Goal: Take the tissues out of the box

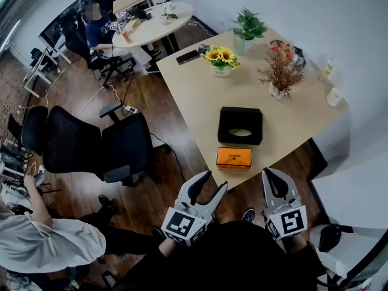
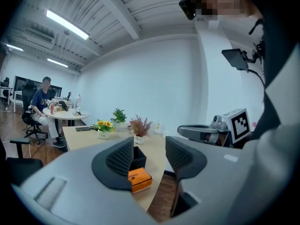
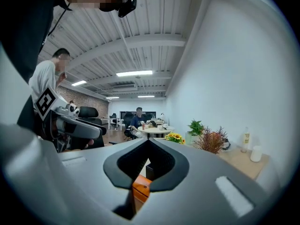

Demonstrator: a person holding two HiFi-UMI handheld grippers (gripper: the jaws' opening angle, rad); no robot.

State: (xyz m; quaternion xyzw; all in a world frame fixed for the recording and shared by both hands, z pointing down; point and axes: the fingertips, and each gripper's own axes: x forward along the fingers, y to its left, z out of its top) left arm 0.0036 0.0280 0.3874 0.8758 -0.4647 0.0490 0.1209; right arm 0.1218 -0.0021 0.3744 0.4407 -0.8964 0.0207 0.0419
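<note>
A black tissue box (image 1: 240, 125) with an oval slot on top stands on the light wooden table (image 1: 194, 96), near its front corner. Just in front of it lies a flat orange box (image 1: 234, 157). Both grippers hover off the table, below its front edge. My left gripper (image 1: 215, 179) is open with nothing between its fingers; the left gripper view shows the tissue box (image 2: 139, 157) and the orange box (image 2: 140, 179) through the gap. My right gripper (image 1: 267, 171) is shut and empty, and the orange box (image 3: 140, 187) peeks below its closed tips (image 3: 149, 140).
Sunflowers (image 1: 220, 57), a green plant (image 1: 248, 26), dried flowers (image 1: 280, 71) and a phone (image 1: 187, 57) sit farther back on the table. Black office chairs (image 1: 91, 144) stand to the left. One person sits at a round table (image 1: 154, 20); another stands at lower left (image 1: 42, 238).
</note>
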